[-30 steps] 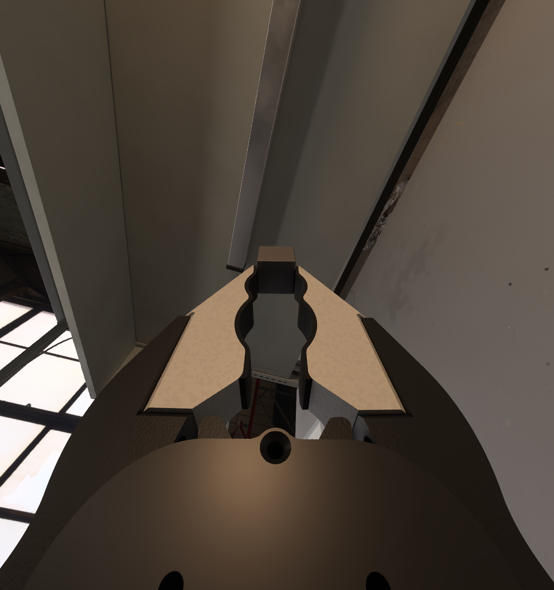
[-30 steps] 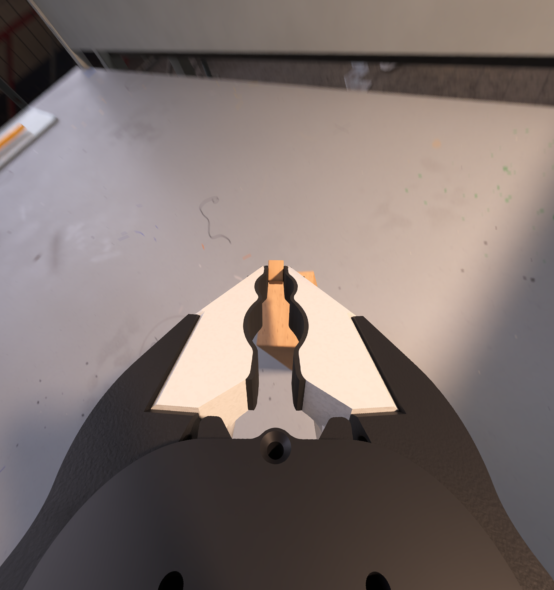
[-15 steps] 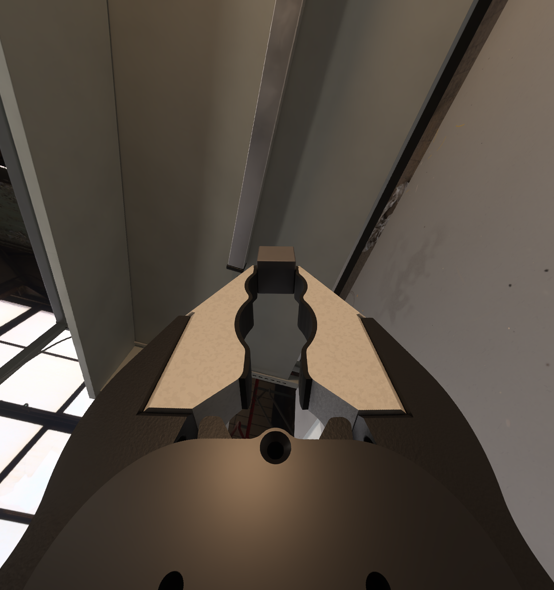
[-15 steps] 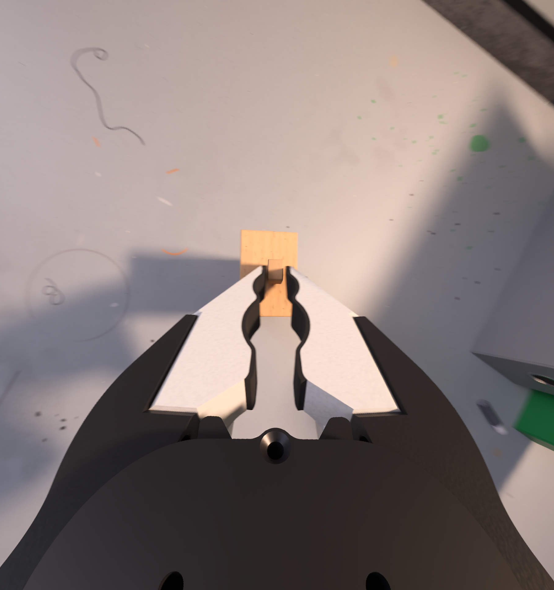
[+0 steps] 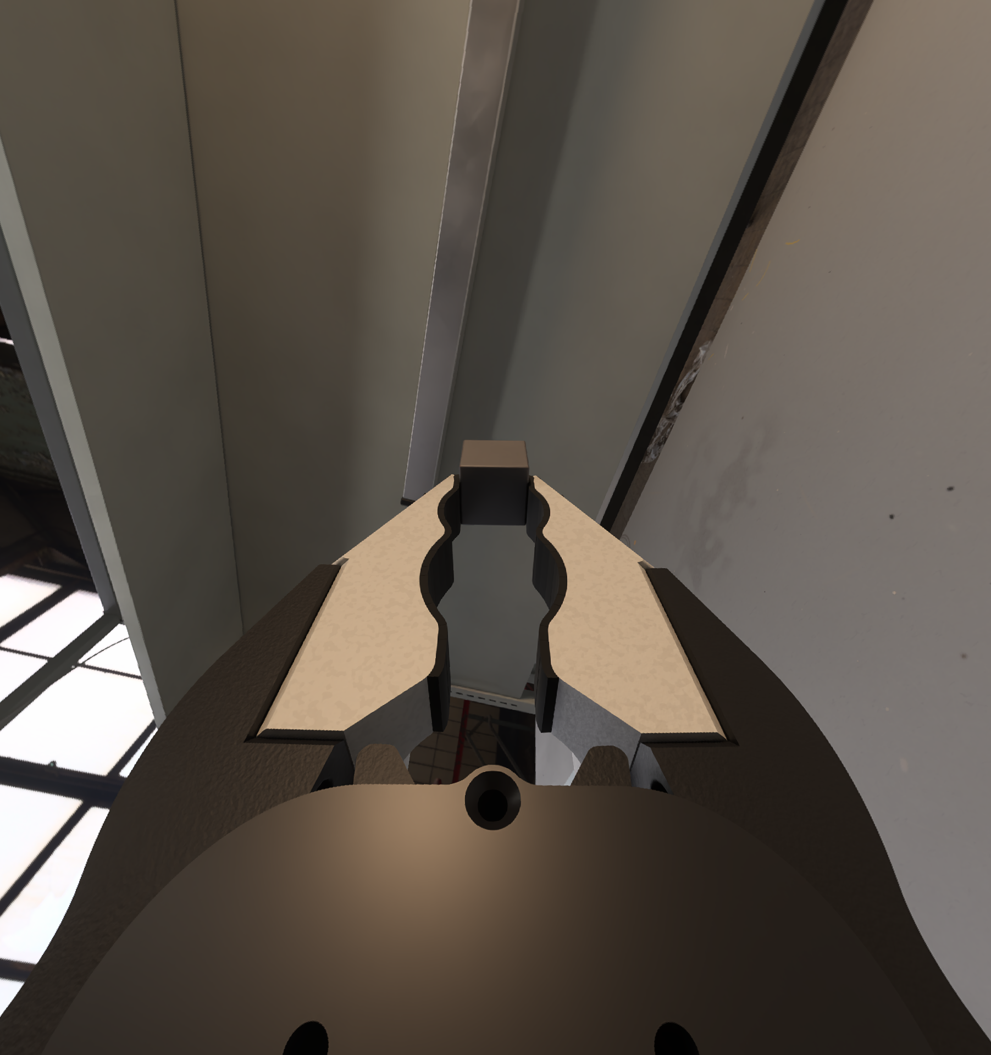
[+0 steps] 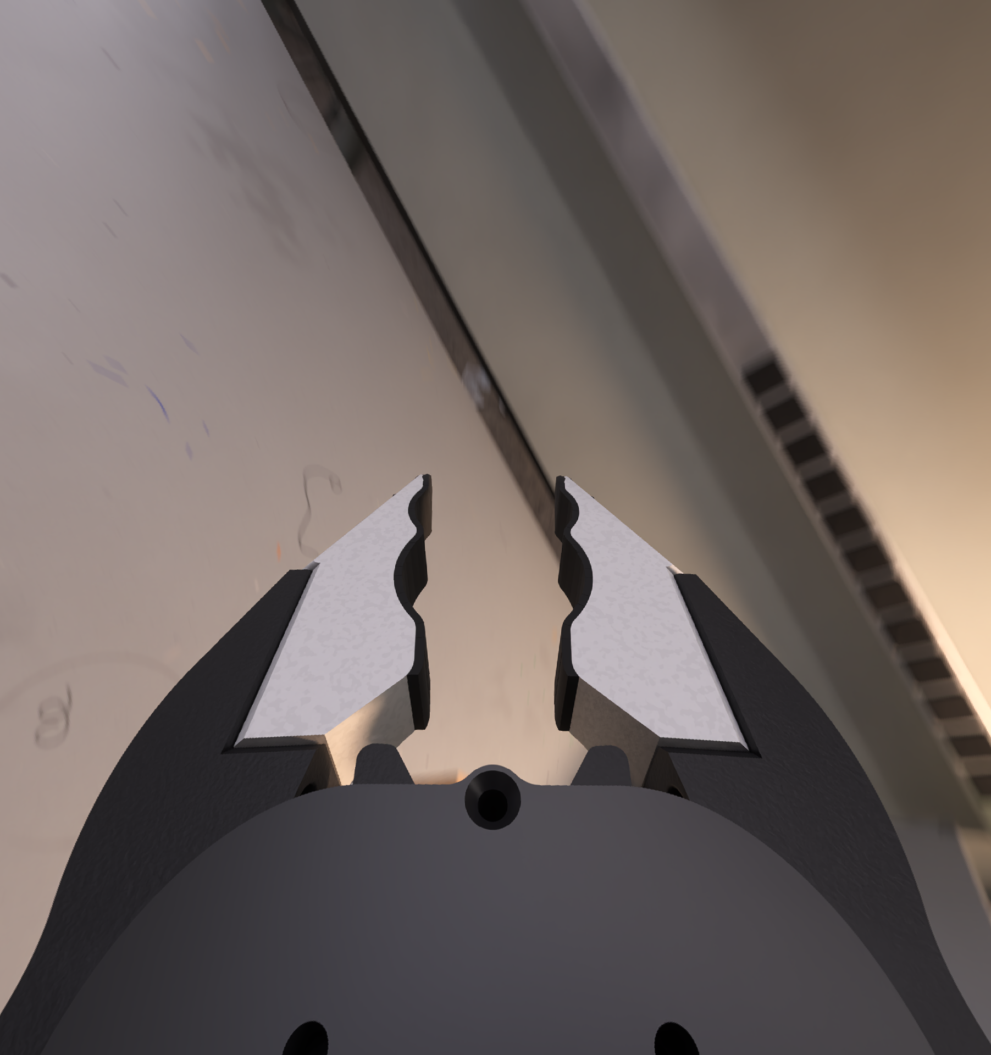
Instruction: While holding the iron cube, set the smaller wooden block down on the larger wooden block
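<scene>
Since half a second ago the right gripper (image 6: 493, 485) has parted its jaws and swung up from the blocks; nothing sits between its fingers now, and its view is blurred across the grey table (image 6: 167, 285) toward the far edge. A sliver of orange wood (image 6: 436, 777) peeks at the near base of the fingers; whether the smaller block rests on the larger one cannot be told. By contrast, the left gripper (image 5: 493, 491) is unchanged, tips narrowly clamped on the dark iron cube (image 5: 493, 485), raised toward the wall panels (image 5: 310, 228). The risk, I judge: that tip-only pinch slipping, or the blurred, swinging retreat toppling the stack.
</scene>
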You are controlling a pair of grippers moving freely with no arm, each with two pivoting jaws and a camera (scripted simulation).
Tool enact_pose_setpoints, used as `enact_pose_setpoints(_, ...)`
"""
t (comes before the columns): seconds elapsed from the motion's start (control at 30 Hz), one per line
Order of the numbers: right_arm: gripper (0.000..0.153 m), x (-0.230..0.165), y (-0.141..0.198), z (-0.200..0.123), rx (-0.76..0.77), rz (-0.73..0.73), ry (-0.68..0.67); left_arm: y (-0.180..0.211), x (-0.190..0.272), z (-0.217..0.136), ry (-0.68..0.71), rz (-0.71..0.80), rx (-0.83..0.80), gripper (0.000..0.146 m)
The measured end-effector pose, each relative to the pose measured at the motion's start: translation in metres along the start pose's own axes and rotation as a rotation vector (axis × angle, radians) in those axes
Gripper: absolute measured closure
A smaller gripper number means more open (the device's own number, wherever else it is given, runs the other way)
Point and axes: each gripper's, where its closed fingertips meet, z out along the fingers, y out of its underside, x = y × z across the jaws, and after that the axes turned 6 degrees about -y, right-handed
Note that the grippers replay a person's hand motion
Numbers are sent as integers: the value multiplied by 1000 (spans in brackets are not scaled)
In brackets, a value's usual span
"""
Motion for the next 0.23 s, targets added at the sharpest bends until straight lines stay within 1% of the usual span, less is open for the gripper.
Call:
enact_pose_setpoints(0.1,111,-38,-83,8,257,-143,-42,-10,6,-1,6,31,24,125)
enact_pose_setpoints(0.13,116,-58,-112,8,368,-153,-96,-13,9,-1,8,40,32,125)
enact_pose_setpoints(0.17,125,-85,-137,6,478,-146,-210,-17,11,-2,9,49,41,125)
enact_pose_setpoints(0.23,137,-138,-169,0,619,-140,-510,-22,14,-2,9,59,49,124)
